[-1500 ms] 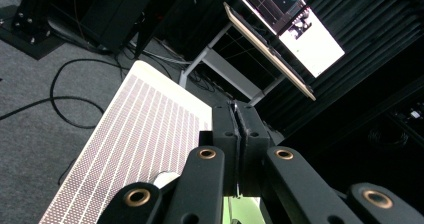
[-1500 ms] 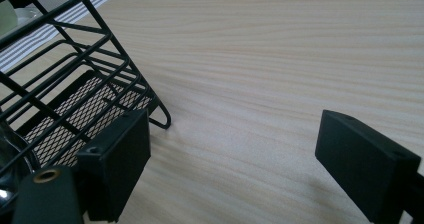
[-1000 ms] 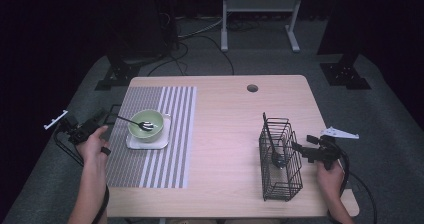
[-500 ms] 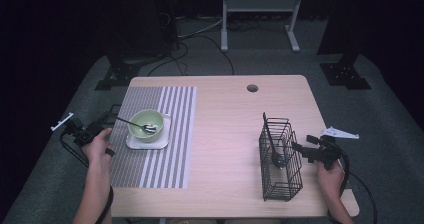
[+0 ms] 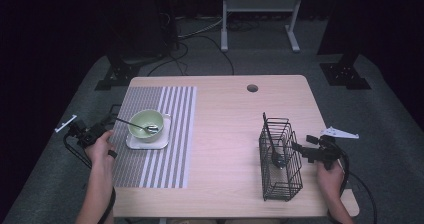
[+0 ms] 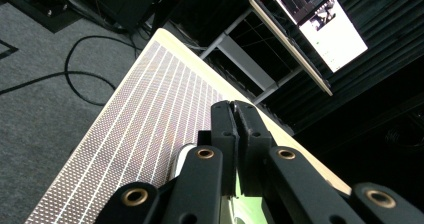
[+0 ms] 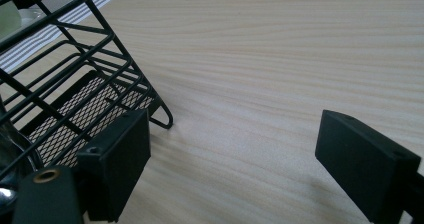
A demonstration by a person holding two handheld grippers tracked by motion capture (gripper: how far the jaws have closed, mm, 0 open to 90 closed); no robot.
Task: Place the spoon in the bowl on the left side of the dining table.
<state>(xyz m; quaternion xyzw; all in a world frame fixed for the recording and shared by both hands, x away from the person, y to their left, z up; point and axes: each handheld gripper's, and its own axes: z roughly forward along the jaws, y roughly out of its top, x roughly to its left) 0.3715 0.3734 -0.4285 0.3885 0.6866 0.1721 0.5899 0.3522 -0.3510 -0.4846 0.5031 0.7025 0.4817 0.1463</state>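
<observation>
A pale green bowl (image 5: pixel 146 121) with a spoon (image 5: pixel 131 123) in it sits on a white square plate (image 5: pixel 147 143) on the striped placemat (image 5: pixel 165 134). My left gripper (image 5: pixel 97 130) hovers at the table's left edge, just left of the spoon's handle. In the left gripper view its jaws (image 6: pixel 234 108) are shut together with nothing between them, above the plate (image 6: pixel 179 160). My right gripper (image 5: pixel 303 147) is open beside the right side of the black wire basket (image 5: pixel 280 159). In the right gripper view it (image 7: pixel 245 164) spans bare wood, its left finger by the basket (image 7: pixel 75 84).
A dark utensil (image 5: pixel 272 144) stands inside the basket. The wooden table (image 5: pixel 225 134) has a cable hole (image 5: pixel 252 88) at the back. Grey carpet, cables and stand legs surround the table. A white desk frame (image 5: pixel 260 6) stands behind.
My left gripper has edged slightly toward the table. The right gripper and the basket have stayed put.
</observation>
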